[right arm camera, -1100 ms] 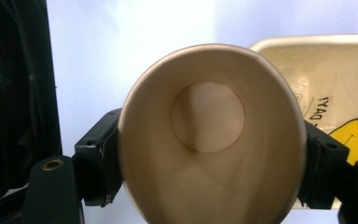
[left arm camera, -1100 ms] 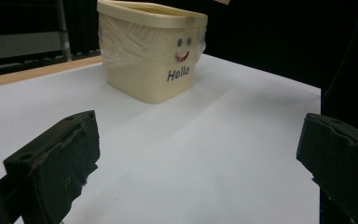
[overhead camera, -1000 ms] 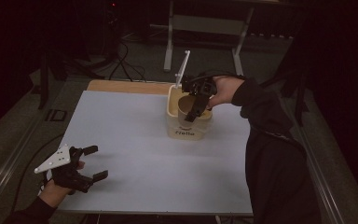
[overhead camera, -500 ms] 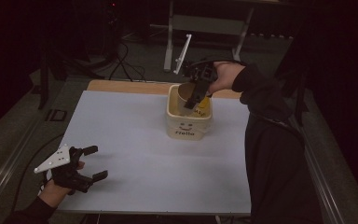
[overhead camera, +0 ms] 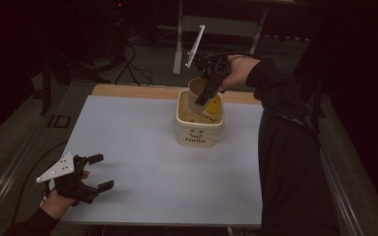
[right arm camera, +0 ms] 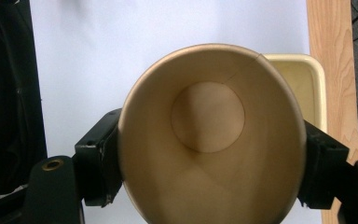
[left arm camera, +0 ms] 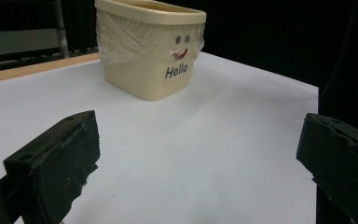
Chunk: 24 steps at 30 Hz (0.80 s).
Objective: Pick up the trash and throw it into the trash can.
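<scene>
In the right gripper view the paper cup (right arm camera: 212, 135) hides most of the cream tub (right arm camera: 307, 88) behind it; just one corner of the tub's rim peeks out, and the cup's near rim is cut off by the bottom edge. In the high view the right tongs (overhead camera: 204, 98) cover part of the cup, and the print on the yellow thing (overhead camera: 211, 110) inside the tub is too small to read. In the left gripper view the tub's top left corner is cut off.

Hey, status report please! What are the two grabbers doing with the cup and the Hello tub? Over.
Right gripper shut on paper cup, held above Hello tub. Left gripper open, empty, low over white table. Nothing in the way.
</scene>
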{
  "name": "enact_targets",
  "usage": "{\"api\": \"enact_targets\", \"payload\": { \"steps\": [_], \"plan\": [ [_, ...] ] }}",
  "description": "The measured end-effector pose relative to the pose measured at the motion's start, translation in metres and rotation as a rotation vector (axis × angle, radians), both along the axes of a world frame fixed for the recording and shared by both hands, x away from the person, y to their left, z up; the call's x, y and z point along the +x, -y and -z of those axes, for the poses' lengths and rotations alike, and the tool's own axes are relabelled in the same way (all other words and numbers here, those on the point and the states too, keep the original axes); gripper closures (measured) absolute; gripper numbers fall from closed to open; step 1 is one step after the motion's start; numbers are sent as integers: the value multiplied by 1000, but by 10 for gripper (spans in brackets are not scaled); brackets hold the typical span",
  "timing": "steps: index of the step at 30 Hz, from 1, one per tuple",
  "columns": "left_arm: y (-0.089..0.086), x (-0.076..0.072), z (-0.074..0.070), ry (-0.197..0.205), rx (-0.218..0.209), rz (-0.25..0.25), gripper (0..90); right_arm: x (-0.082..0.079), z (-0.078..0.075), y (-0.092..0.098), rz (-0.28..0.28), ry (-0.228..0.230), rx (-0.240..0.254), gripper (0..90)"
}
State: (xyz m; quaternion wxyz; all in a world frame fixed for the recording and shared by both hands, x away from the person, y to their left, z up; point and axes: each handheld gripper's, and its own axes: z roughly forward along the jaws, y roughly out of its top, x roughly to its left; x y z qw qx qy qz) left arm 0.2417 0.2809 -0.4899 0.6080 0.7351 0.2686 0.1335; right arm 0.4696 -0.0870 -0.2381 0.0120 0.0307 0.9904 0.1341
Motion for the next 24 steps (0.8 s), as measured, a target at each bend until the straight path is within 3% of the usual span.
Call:
{"api": "enact_targets", "payload": {
  "steps": [24],
  "plan": [
    [-2, -3, 0, -2, 3, -1, 4, 31, 5, 12, 58, 11, -1, 242]
  ]
}}
